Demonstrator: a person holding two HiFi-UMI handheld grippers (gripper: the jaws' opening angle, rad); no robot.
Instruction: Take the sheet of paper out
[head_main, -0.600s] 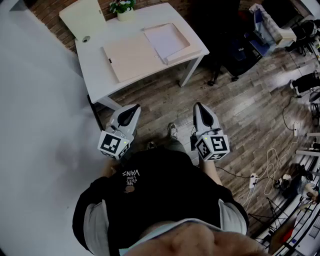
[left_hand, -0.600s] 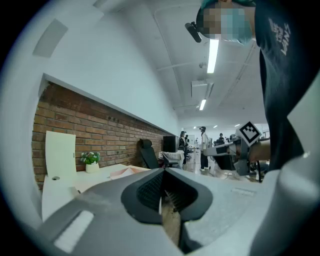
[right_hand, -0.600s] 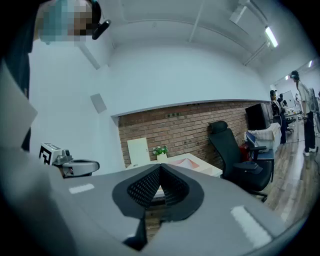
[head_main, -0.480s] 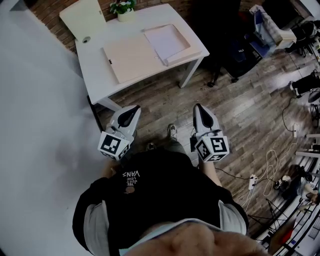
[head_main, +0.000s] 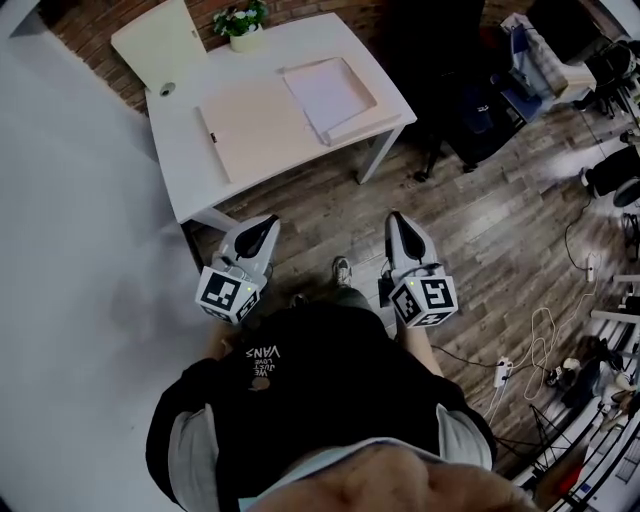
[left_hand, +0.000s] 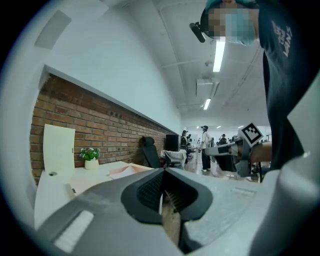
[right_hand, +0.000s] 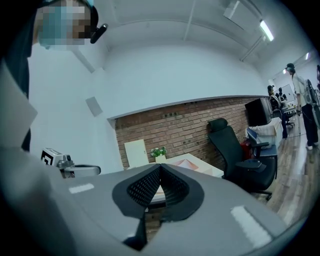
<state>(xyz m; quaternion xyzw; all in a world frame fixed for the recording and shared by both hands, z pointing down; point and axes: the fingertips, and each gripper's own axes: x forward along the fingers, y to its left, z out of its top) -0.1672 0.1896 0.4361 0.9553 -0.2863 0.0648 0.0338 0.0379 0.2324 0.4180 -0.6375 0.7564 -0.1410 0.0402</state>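
Observation:
A white table (head_main: 200, 180) stands ahead of me at the top of the head view. On it lie a beige folder (head_main: 250, 130) and, to its right, a shallow tray holding a pale sheet of paper (head_main: 328, 92). The paper also shows faintly pink as the sheet (left_hand: 131, 170) and the sheet (right_hand: 187, 162). My left gripper (head_main: 268, 222) and right gripper (head_main: 396, 215) hover over the wooden floor, well short of the table, near my body. Both are shut with nothing between their pads. The closed left gripper (left_hand: 164, 172) and right gripper (right_hand: 160, 167) point towards the table.
A potted plant (head_main: 240, 20), a cream panel (head_main: 160, 45) and a small round object (head_main: 166, 89) sit at the table's far side. A black office chair (head_main: 470, 100) stands to the right. Cables (head_main: 545, 330) lie on the floor at right. A white wall (head_main: 70, 250) runs along the left.
In the head view the table has shifted slightly up and to the left. Both grippers keep their places and stay shut.

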